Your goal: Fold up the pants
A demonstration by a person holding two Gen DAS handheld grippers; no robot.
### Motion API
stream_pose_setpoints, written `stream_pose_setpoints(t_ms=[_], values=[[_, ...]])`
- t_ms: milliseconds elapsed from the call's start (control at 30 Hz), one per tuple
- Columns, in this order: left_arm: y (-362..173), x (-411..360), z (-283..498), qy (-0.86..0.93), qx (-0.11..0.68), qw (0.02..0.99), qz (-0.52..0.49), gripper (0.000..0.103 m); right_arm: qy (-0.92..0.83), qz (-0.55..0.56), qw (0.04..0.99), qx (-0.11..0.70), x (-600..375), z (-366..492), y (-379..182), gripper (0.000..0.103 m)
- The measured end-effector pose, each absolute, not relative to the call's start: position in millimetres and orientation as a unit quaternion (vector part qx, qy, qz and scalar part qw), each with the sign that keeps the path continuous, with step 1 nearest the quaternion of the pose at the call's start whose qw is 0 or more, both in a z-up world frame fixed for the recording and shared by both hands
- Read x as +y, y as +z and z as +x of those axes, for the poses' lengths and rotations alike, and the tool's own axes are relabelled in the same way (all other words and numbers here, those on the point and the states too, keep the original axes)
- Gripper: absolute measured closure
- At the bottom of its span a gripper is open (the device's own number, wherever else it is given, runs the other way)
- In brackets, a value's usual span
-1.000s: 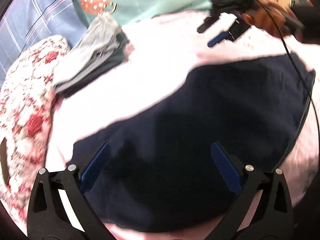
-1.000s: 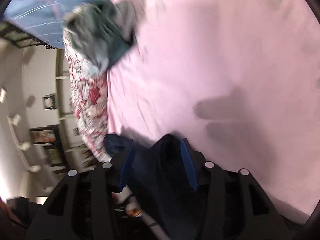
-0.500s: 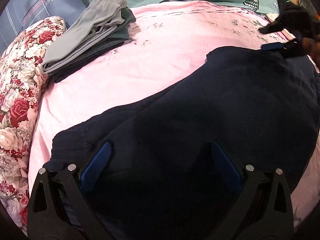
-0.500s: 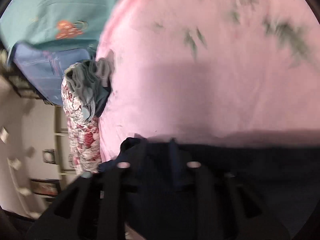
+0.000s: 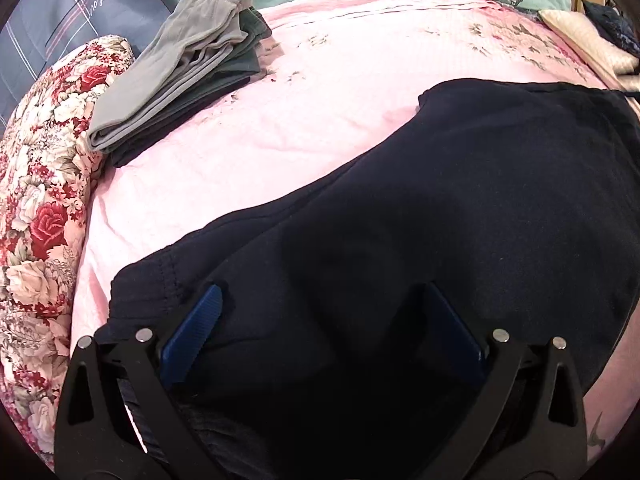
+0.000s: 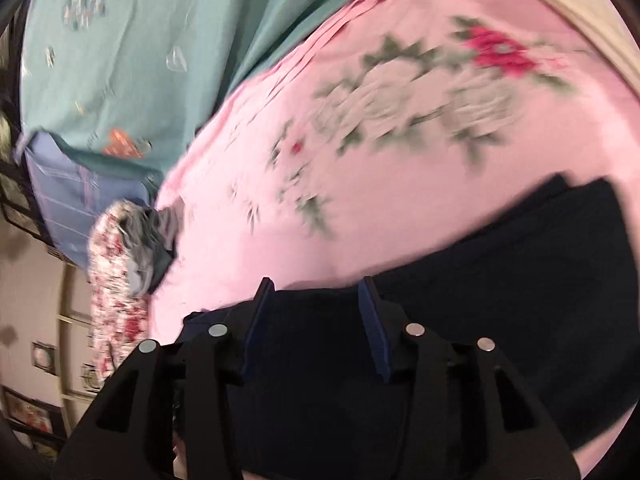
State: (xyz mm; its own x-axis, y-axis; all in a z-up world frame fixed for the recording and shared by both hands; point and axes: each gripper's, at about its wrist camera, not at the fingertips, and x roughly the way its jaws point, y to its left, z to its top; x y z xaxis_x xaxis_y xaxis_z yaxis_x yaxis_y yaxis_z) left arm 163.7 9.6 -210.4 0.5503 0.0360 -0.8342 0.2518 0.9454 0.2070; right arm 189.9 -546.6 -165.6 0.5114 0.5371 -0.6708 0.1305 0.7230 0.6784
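Left wrist view: the left gripper [image 5: 320, 312] fingers stand wide over the navy pants [image 5: 460, 208] filling lower right on the pink bedsheet [image 5: 280, 128], gripping nothing; right wrist view: the right gripper [image 6: 314, 316], half-spread and opening, straddles ungripped cloth, so the fold is laid and smoothing likely comes next.

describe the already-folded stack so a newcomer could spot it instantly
Start at the pink bedsheet. Follow it to its far left corner in the left wrist view, between the rose-print quilt and the plaid blue pillow. The folded grey pants lie there as a neat layered pile, light grey on top, unlike the navy pants spread flat nearby.
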Motion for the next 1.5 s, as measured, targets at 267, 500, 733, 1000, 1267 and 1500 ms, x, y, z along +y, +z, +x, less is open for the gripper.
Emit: stream_pose_setpoints(t_ms=[267,500,733,1000,1267,1500], values=[[-192.4,-4.5,159.1,0.003,0.474,0.857,0.203,0.002,0.045,0.314,0.803,0.504,-626.7,128.7,-164.9,0.056],[-205.0,0.2,147.6,0.033,0.485,0.853,0.187,0.002,0.136,0.249,0.783,0.554,-587.0,111.6,-206.0,0.084],[-200.9,10.6,145.7,0.071,0.493,0.845,0.194,0.002,0.035,0.333,0.801,0.497,-670.5,83.6,-190.1,0.063],[-190.2,25.8,122.7,0.139,0.491,0.837,0.199,0.002,0.043,0.310,0.798,0.515,-643.9,103.7,-202.7,0.060],[-163.6,95.8,66.7,0.176,0.476,0.852,0.126,0.002,0.205,0.206,0.824,0.486,-477.4,148.8,-135.2,0.059],[-152.0,154.2,32.5,0.184,0.463,0.862,0.098,0.002,0.390,0.142,0.769,0.487,-224.4,164.4,-117.8,0.059]])
